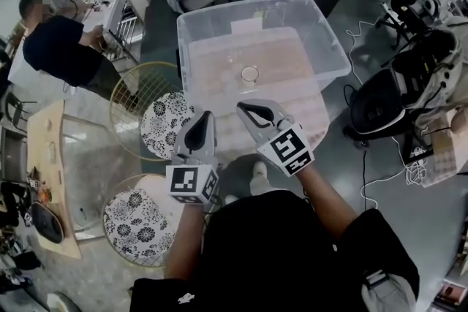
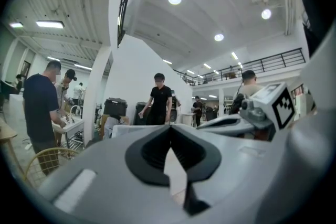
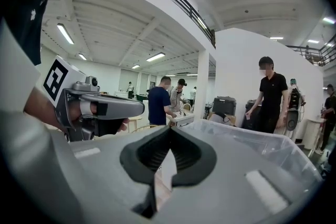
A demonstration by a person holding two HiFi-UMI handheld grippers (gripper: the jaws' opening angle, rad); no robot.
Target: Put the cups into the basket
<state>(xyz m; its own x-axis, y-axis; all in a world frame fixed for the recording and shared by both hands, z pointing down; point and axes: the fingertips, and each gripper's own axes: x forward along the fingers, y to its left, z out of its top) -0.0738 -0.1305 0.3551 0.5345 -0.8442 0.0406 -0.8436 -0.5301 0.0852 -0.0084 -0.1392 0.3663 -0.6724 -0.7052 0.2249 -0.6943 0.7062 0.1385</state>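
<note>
The right tool [image 1: 243, 107] has its jaws pressed together with nothing between them. The left tool [image 1: 208, 115], just beside it on the left, is likewise closed and empty. Both are held low over the near edge of the tabletop [image 1: 311, 120].

Straight ahead of the right tool's tip, and a little beyond it, one clear cup [image 1: 250, 74] stands upright on the floor of a clear plastic tub [image 1: 248, 7]. Its long axis is vertical, with the mouth facing up. The right tool is the nearer of the two and points almost directly at the cup. The left tool would have to cross over to the right to reach it.

If the tub is the basket, this cup already looks placed. No other cup shows near either tool. Two wire-framed rounds with patterned tops [image 1: 164, 124] sit off to the left of the left tool.
</note>
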